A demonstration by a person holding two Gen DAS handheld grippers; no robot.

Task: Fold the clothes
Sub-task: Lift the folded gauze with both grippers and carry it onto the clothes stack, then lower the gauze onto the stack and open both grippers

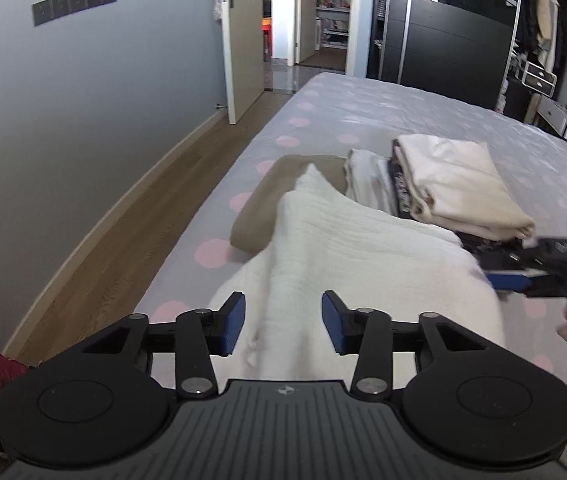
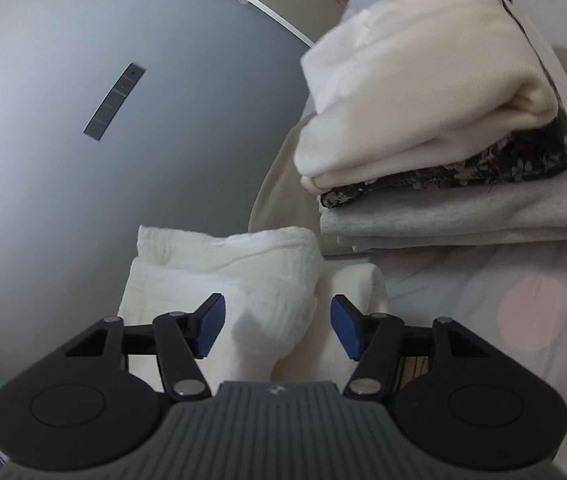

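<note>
So, left first: our left gripper (image 1: 283, 322) hangs over the near edge of the white ribbed-knit garment (image 1: 363, 248) on the grey bedspread with pink dots (image 1: 363, 108), blue pads (image 1: 232, 322) apart, gripping nothing. A raised ridge of cloth runs between them. We should drop lower and pinch that ridge squarely before lifting.

Middle: a tan folded cloth (image 1: 259, 204) lies beyond the garment, beside the stack of folded clothes (image 1: 455, 184).

Right: our right gripper (image 2: 277, 326) also has fingers spread, straddling a bunched corner of the garment. We judge both ends need equal bite so the fold lands even.
</note>
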